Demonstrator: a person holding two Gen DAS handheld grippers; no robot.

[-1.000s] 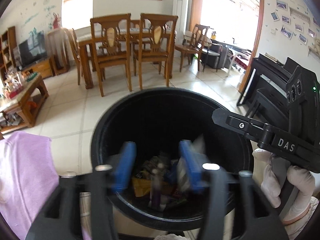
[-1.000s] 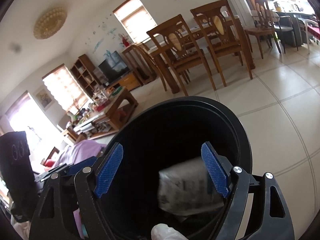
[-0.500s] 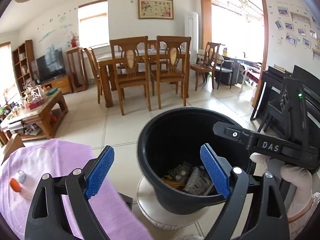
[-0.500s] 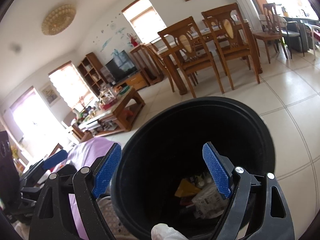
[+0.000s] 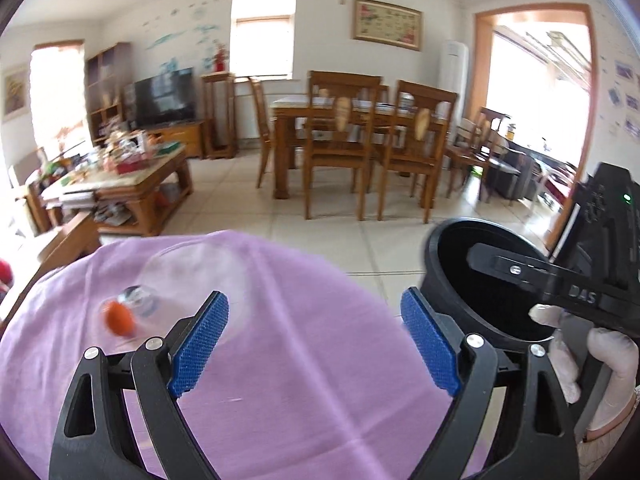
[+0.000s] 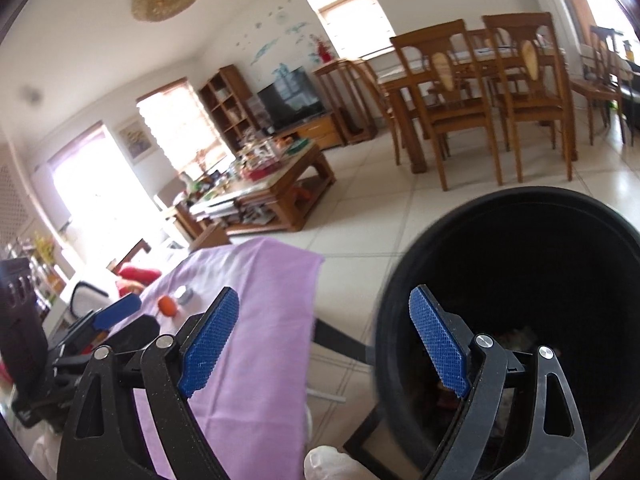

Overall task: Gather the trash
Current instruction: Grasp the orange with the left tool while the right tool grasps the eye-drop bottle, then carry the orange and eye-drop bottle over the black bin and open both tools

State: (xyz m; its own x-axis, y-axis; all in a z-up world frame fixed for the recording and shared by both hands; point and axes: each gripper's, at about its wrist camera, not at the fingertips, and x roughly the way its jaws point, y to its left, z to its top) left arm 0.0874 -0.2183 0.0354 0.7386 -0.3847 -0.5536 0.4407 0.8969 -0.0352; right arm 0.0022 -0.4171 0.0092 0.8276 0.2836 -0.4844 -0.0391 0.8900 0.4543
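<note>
A black trash bin [image 5: 456,280] stands on the floor right of a table with a purple cloth [image 5: 300,360]; it also shows in the right wrist view [image 6: 520,240], with some trash dim at its bottom. A clear plastic bottle with an orange cap [image 5: 120,318] lies blurred on the cloth, ahead-left of my left gripper [image 5: 316,344], which is open and empty over the cloth. The bottle's cap also shows in the right wrist view [image 6: 167,306]. My right gripper [image 6: 324,344] is open and empty, between the cloth's edge and the bin's rim.
A wooden coffee table [image 5: 132,184] full of clutter stands at the left. A dining table with chairs [image 5: 360,140] is at the back. A tiled floor [image 5: 344,232] lies between. A TV [image 5: 164,96] stands against the far wall.
My left gripper has swung left, away from over the bin to over the purple cloth. My right gripper has also shifted left, off the bin's middle. Both stay open.
</note>
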